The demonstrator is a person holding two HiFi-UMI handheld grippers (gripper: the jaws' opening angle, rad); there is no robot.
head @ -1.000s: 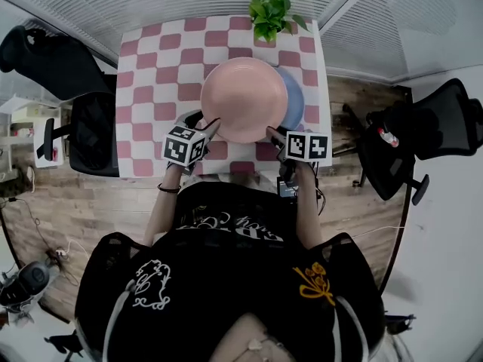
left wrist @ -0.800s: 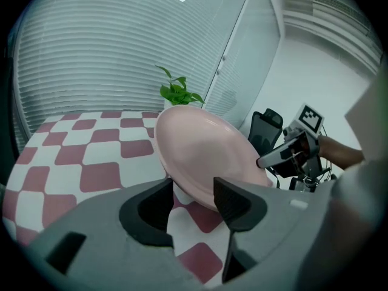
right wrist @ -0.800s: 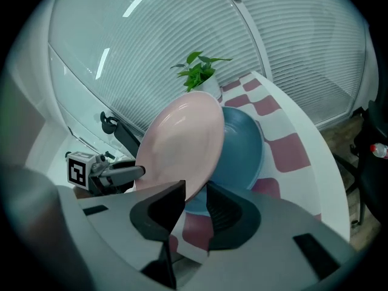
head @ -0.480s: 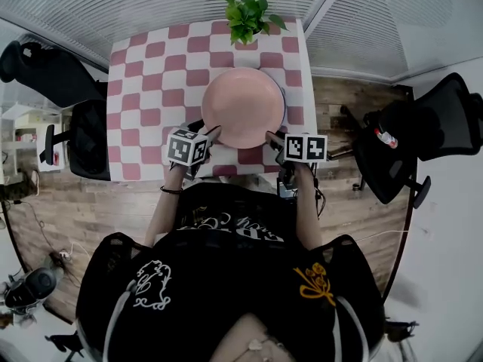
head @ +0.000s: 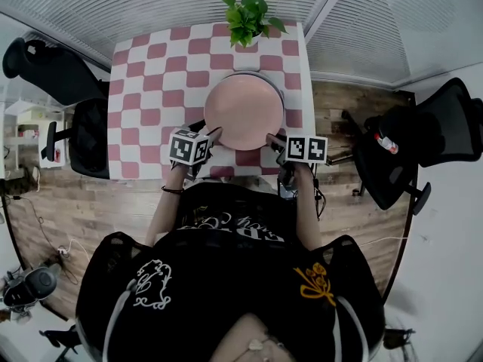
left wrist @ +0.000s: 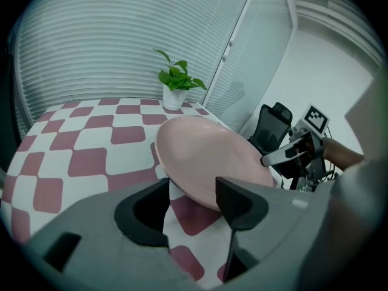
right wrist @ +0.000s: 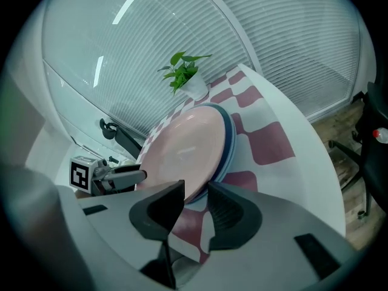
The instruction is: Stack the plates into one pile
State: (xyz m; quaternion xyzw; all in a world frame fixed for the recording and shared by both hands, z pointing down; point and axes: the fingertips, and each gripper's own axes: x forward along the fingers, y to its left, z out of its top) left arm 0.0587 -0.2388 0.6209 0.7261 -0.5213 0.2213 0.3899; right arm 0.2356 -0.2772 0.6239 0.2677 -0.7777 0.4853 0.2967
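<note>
Pink plate (head: 244, 113) lies face up on the blue plate (right wrist: 233, 139), mid-bench (head: 143, 89), far side from the person. It is round, with no long axis, and only a sliver of blue rim shows past it.

Left gripper (left wrist: 194, 190): jaws have just been opening and now stand apart. The near-left rim sits in the gap, pads off it.

Right gripper (right wrist: 195, 193): jaws clamped on the near-right rim, as far as the view tells.

The plate lies ahead of both grippers, equally near. Next, I judge: right lets go, and both back straight off the rim.
</note>
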